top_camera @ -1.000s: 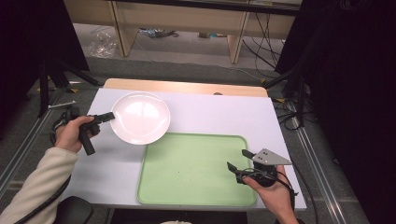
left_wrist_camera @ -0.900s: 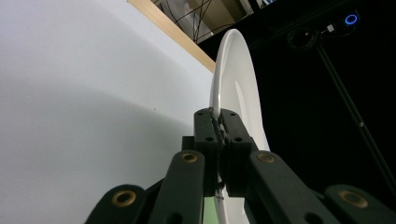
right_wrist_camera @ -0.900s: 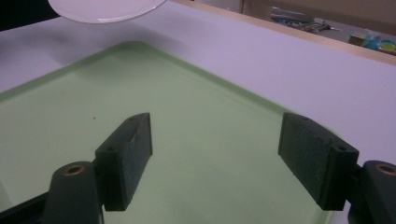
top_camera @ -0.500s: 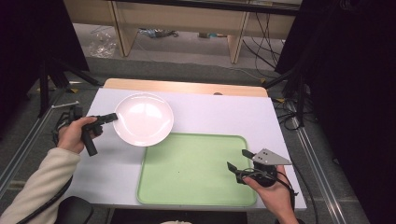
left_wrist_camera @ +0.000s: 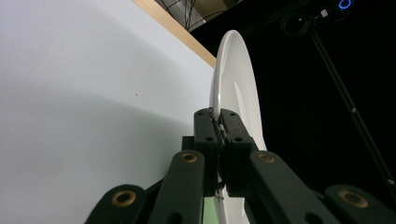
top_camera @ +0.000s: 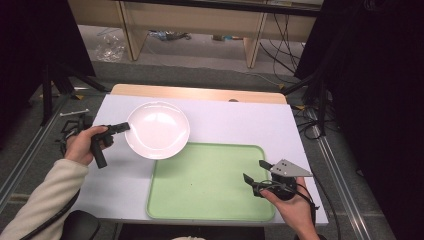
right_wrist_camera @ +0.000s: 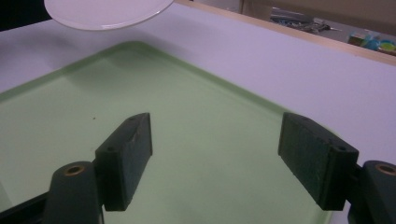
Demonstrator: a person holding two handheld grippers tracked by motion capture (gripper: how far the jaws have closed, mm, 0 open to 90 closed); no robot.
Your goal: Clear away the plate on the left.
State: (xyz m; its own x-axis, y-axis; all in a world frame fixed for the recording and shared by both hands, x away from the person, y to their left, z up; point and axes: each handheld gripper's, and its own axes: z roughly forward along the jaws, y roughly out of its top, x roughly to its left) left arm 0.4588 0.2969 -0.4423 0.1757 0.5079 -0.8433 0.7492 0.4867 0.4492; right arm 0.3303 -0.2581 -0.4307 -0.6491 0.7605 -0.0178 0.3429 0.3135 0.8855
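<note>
A white plate (top_camera: 157, 129) hangs above the table at the left, its near edge over the far left corner of the green tray (top_camera: 210, 182). My left gripper (top_camera: 123, 127) is shut on the plate's left rim. In the left gripper view the plate (left_wrist_camera: 233, 88) stands edge-on with both jaws clamped on its rim, the gripper (left_wrist_camera: 218, 122) closed tight. My right gripper (top_camera: 254, 171) rests at the tray's right edge, open with nothing between its jaws. In the right gripper view the gripper (right_wrist_camera: 215, 154) looks across the tray (right_wrist_camera: 196, 140), and the plate (right_wrist_camera: 107, 11) floats at the top left.
A white mat (top_camera: 240, 122) covers the table, with a wooden strip (top_camera: 200, 93) along the far edge. Black stands and cables (top_camera: 310, 100) crowd the floor at the right. Shelving legs (top_camera: 250, 45) stand beyond the table.
The plate, held by my left gripper, has drifted right and toward the tray. The right gripper has stayed where it was.
</note>
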